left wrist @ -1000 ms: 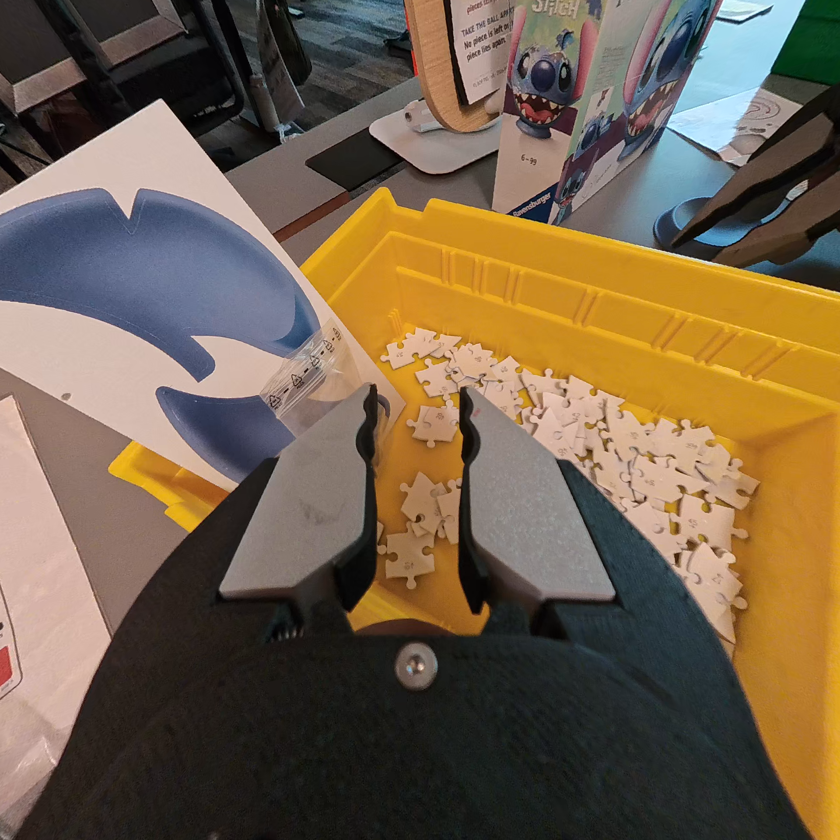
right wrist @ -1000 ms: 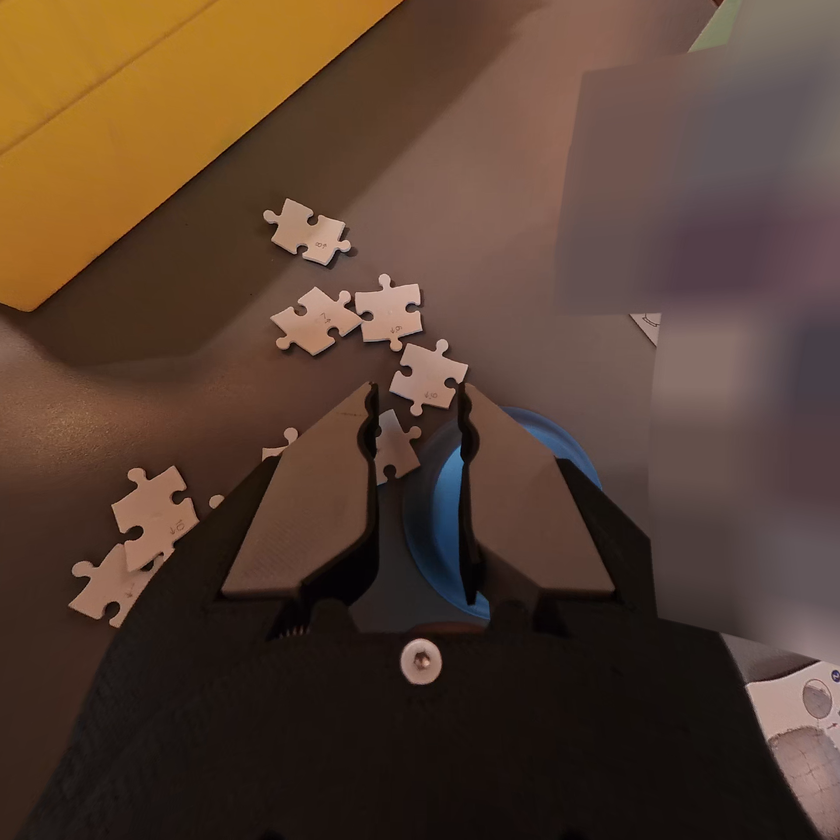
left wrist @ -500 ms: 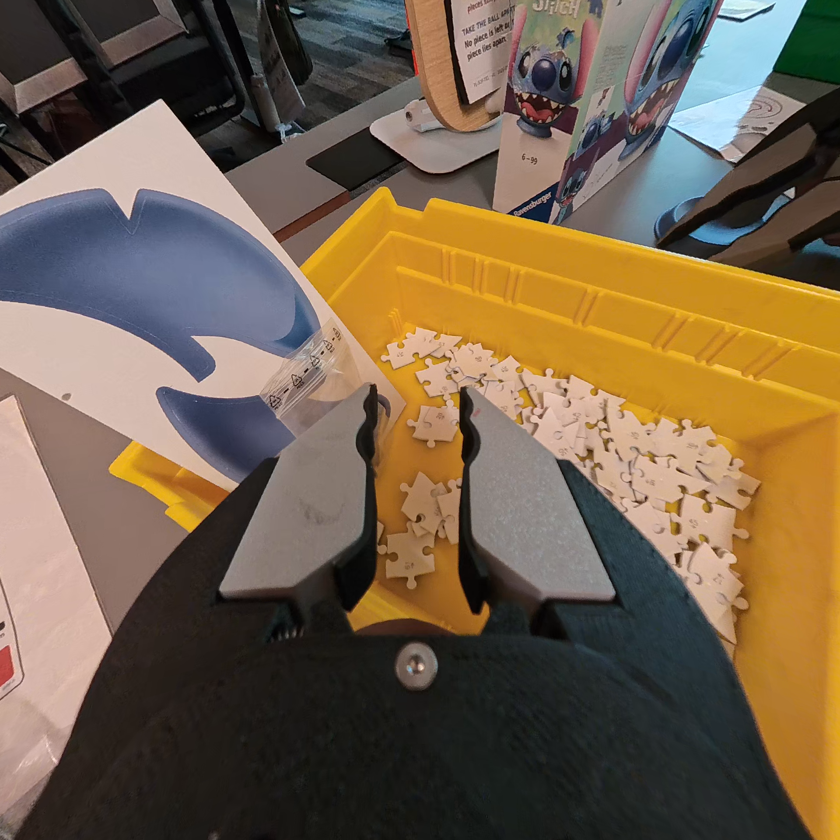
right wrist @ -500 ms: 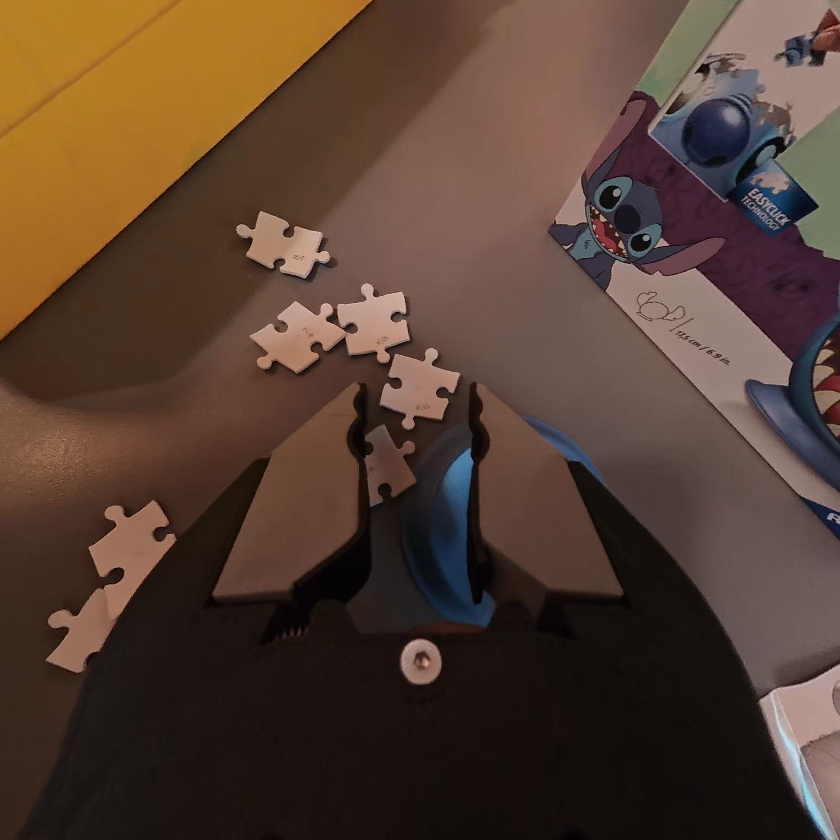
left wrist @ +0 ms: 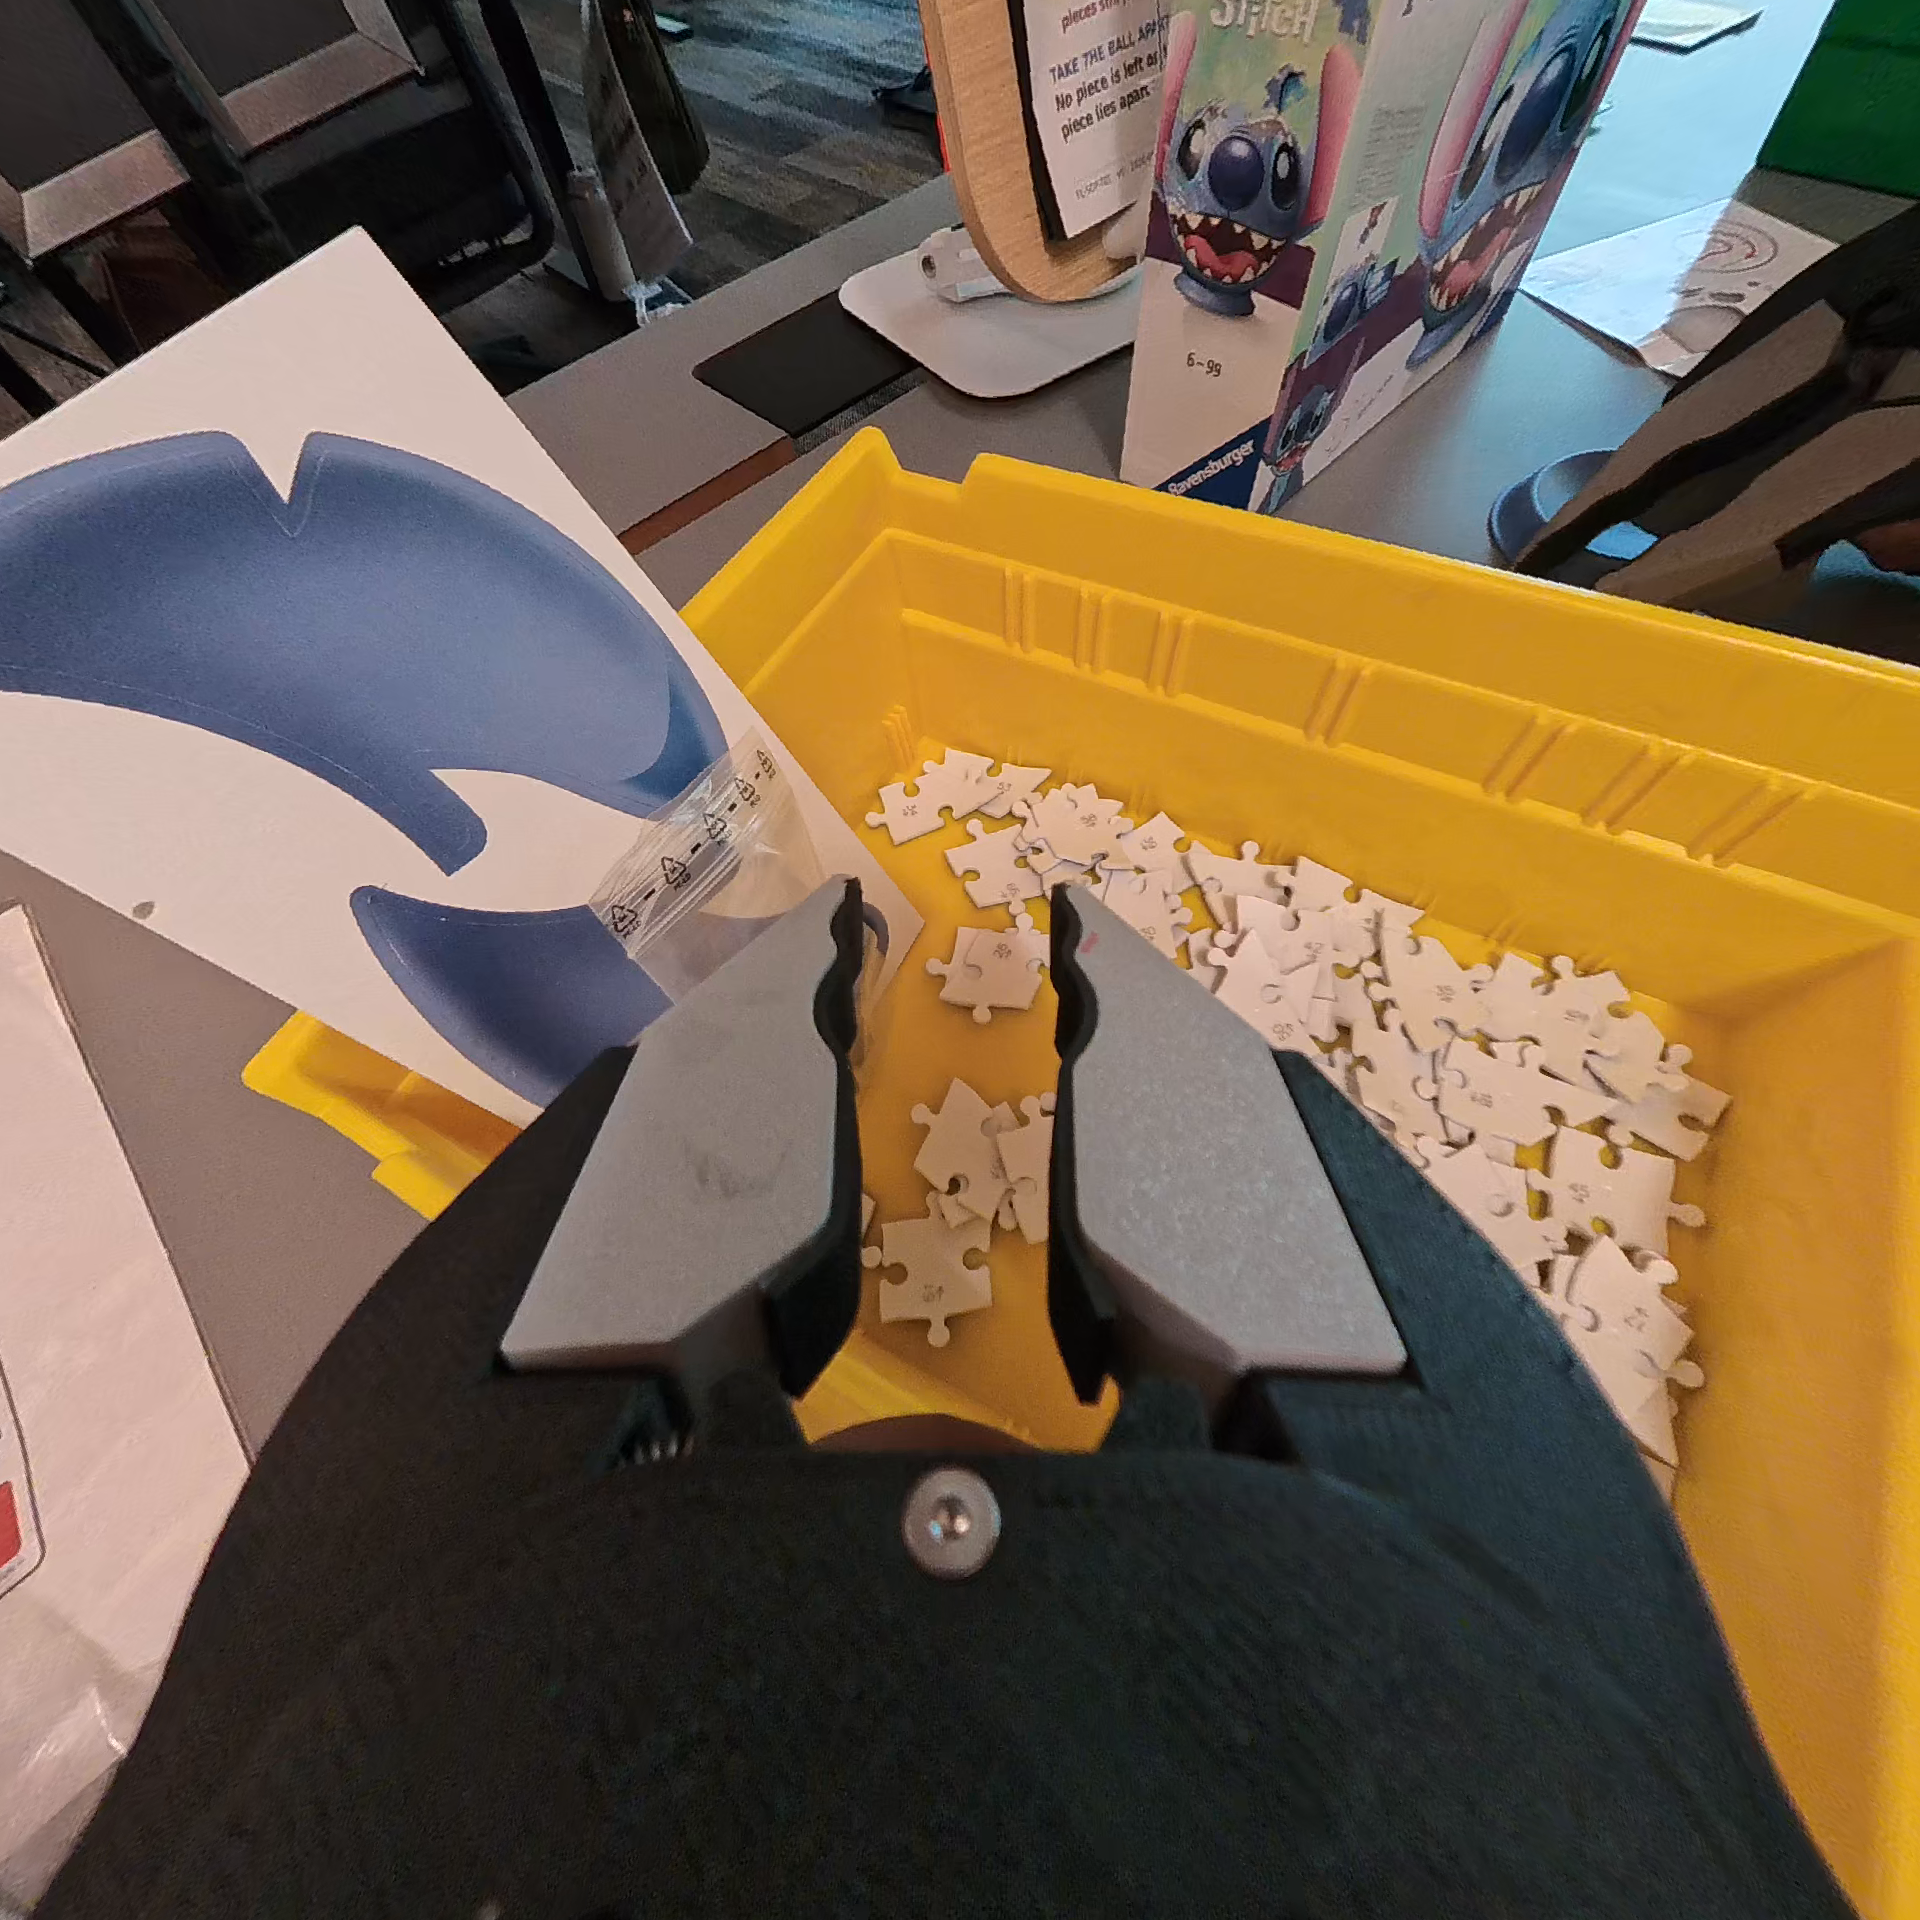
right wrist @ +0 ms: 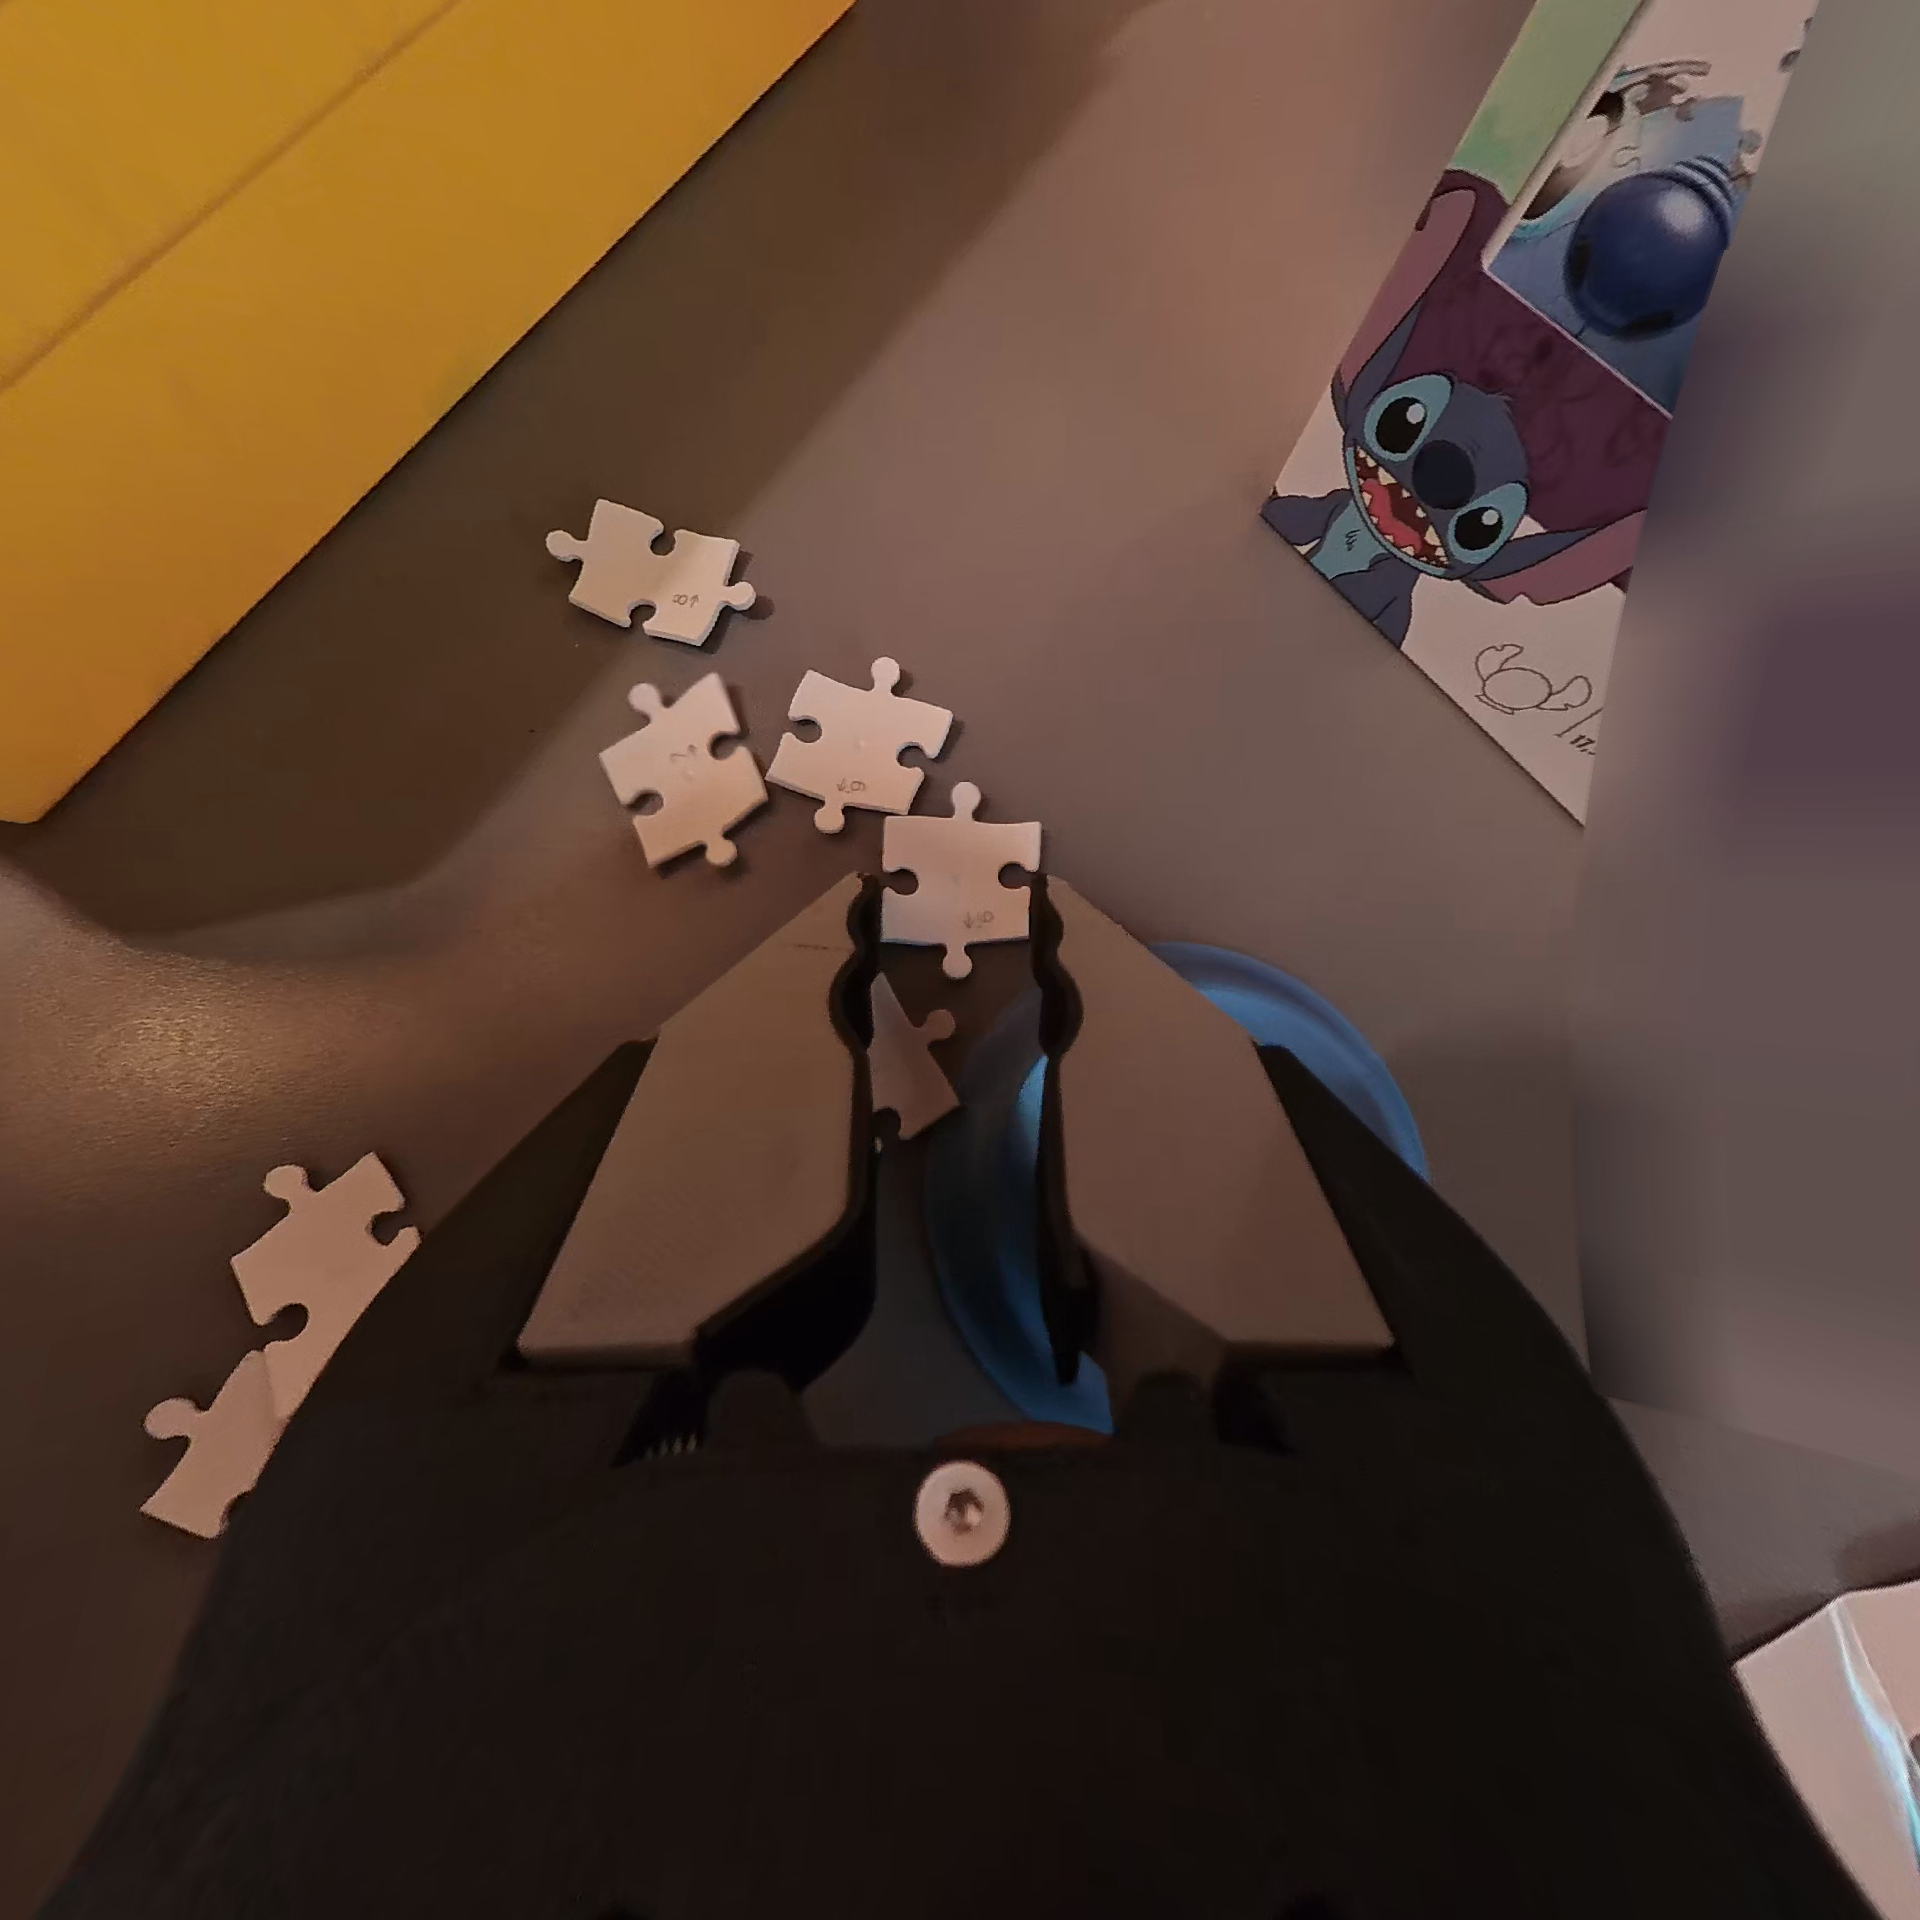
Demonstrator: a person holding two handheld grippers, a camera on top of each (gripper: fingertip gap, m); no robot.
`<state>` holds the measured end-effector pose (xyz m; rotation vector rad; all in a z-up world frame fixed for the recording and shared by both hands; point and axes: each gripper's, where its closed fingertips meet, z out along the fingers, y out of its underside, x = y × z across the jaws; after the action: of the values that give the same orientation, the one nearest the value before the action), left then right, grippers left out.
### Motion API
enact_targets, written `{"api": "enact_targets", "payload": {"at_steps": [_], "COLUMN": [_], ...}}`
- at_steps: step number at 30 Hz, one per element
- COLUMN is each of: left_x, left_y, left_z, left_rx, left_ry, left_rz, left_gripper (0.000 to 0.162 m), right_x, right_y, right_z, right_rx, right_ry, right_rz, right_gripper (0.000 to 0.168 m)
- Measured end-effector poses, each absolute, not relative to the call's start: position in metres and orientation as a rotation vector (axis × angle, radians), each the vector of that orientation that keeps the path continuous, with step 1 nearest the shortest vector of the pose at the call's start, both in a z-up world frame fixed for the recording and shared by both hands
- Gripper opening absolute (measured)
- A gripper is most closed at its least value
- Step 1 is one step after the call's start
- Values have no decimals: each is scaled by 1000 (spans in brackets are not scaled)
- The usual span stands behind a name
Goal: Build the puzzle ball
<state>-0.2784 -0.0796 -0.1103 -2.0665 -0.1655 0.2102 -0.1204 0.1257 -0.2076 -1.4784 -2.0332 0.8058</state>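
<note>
My left gripper (left wrist: pixel 954 914) is open and empty, above the near left corner of a yellow bin (left wrist: pixel 1351 644) that holds several white, face-down puzzle pieces (left wrist: pixel 1455 1060). My right gripper (right wrist: pixel 956 883) is low over the grey table, and its fingertips (right wrist: pixel 1051 904) press both sides of one white puzzle piece (right wrist: pixel 961 883). Several more loose pieces (right wrist: pixel 862 748) lie just beyond and to the left. A blue round stand (right wrist: pixel 1299 1060) lies under the right finger. The right gripper also shows far right in the left wrist view (left wrist: pixel 1766 416).
The puzzle box (left wrist: pixel 1351 208) stands behind the bin and shows in the right wrist view (right wrist: pixel 1455 468). A white card with blue shapes (left wrist: pixel 312 675) and a clear plastic bag (left wrist: pixel 707 862) lean over the bin's left edge. The bin's outer wall (right wrist: pixel 260 260) is at upper left. The left gripper's tips are roughly 30 cm from the right gripper's.
My right gripper moved forward over the loose pieces and its jaws narrowed onto one piece, which turned square to the fingers. The left gripper has barely moved.
</note>
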Motion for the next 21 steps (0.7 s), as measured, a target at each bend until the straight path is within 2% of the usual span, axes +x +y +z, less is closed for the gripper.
{"api": "enact_targets", "payload": {"at_steps": [21], "left_x": [-279], "left_y": [-79], "left_z": [-110], "left_rx": [-2064], "left_ry": [-169], "left_rz": [208], "left_gripper": [33], "right_x": [-128], "right_y": [129], "right_z": [-205], "right_rx": [-1482], "right_ry": [-1978], "right_rz": [833], "right_gripper": [26]}}
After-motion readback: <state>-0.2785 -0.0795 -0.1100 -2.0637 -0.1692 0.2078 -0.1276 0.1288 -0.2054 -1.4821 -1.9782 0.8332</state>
